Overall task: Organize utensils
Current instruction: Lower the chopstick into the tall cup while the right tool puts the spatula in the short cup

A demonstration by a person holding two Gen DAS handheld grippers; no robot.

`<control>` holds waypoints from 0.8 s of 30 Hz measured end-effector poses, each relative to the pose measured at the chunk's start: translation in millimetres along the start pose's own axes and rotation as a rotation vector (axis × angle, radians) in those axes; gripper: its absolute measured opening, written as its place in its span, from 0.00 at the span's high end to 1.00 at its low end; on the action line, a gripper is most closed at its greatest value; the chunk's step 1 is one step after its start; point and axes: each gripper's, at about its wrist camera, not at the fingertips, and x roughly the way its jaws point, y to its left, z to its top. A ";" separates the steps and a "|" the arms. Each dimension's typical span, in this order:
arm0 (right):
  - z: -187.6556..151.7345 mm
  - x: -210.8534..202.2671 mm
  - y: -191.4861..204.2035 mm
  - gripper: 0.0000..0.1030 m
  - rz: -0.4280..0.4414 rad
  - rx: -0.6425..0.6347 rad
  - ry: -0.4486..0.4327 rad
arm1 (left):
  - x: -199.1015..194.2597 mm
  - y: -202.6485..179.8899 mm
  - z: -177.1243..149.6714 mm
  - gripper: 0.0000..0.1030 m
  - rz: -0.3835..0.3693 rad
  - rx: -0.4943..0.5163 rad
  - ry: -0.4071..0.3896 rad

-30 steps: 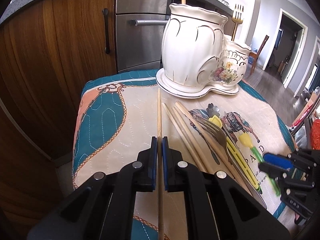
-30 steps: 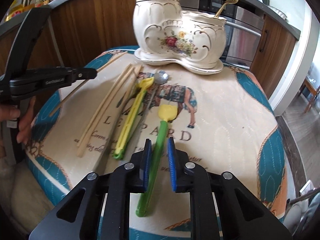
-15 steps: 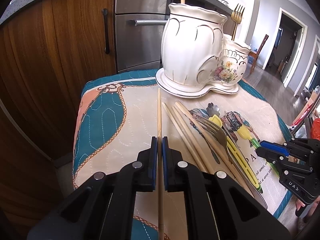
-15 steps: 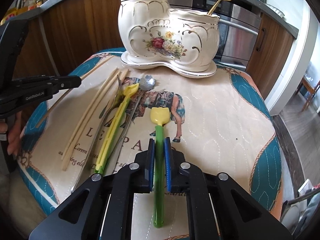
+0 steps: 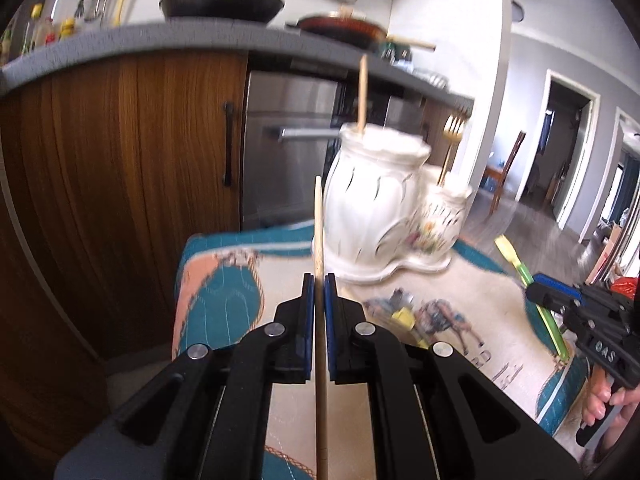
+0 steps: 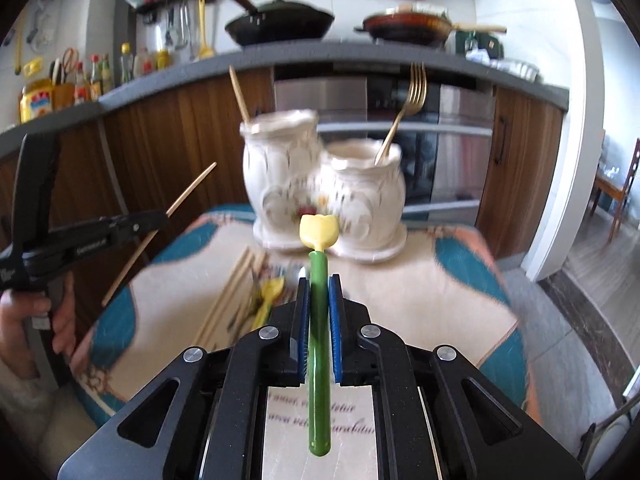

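My left gripper (image 5: 319,280) is shut on a wooden chopstick (image 5: 318,224) and holds it in the air, tip pointing at the white ceramic double holder (image 5: 376,204). My right gripper (image 6: 319,282) is shut on a green-handled utensil with a yellow head (image 6: 318,232), also lifted above the cloth. The holder (image 6: 324,196) has one chopstick (image 6: 239,94) in its tall pot and a gold fork (image 6: 404,112) in its low pot. The left gripper also shows in the right wrist view (image 6: 160,218); the right gripper shows in the left wrist view (image 5: 536,292).
Several chopsticks (image 6: 230,300), a yellow utensil (image 6: 268,298) and a fork lie on the quilted cloth (image 6: 420,304). Wooden cabinets (image 5: 120,168) and a steel appliance (image 5: 288,140) stand behind. The cloth's edges drop off at left and right.
Both grippers have risen off the cloth with their utensils; the chopstick and the green utensil now hang in the air, and the view tilted up toward the counter.
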 end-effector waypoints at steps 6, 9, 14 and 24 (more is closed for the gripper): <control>45.8 -0.7 -9.8 0.90 0.016 0.005 -0.125 | -21.6 -17.5 22.5 0.95 -0.072 0.015 -0.135; 72.8 8.1 -22.7 0.90 0.066 0.067 -0.189 | -14.7 -26.3 47.3 0.95 -0.147 0.003 -0.153; 100.1 36.7 -37.4 0.90 0.099 0.114 -0.236 | 17.3 -31.1 85.7 0.95 -0.192 -0.001 -0.181; 120.9 96.2 -69.5 0.90 0.199 0.177 -0.254 | 75.4 -45.2 139.8 0.95 -0.237 0.010 -0.270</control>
